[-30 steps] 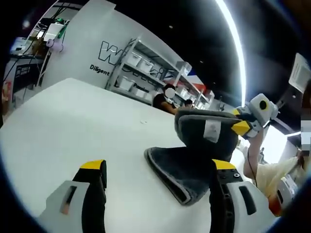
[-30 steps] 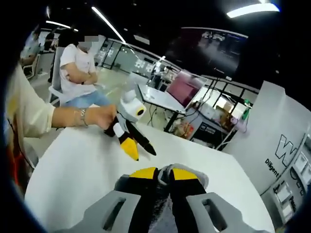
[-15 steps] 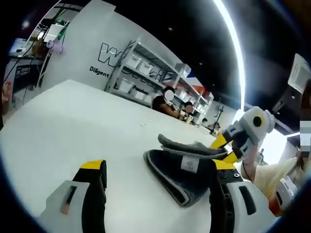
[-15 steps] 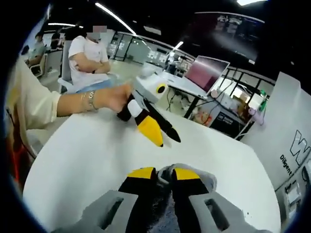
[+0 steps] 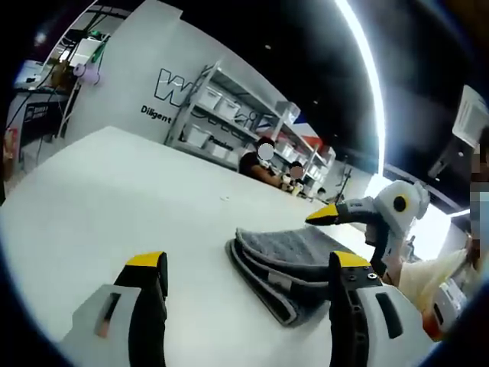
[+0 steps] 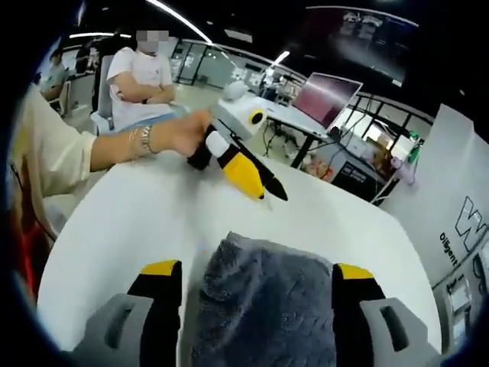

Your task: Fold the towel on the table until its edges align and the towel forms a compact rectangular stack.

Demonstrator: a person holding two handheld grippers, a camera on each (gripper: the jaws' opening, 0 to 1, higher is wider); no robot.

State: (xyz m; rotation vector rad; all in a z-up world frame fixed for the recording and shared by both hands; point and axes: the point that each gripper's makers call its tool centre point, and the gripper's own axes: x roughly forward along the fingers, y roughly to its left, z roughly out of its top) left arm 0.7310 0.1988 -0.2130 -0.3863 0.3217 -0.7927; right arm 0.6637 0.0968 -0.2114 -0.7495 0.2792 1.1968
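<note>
Towel [image 5: 294, 264] lies folded in grey layers on the white bench [image 5: 114, 199], both grippers empty: right gripper [image 6: 260, 279] jaws wide apart above it, left gripper [image 5: 241, 267] jaws apart alongside. Edges look roughly stacked (hard to judge), so press flat and square the corners gently.

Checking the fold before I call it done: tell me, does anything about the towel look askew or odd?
Slightly. The grey towel lies folded on the white table, but its stacked layers are staggered at the near edge rather than flush. Nothing looks spilled or damaged.
</note>
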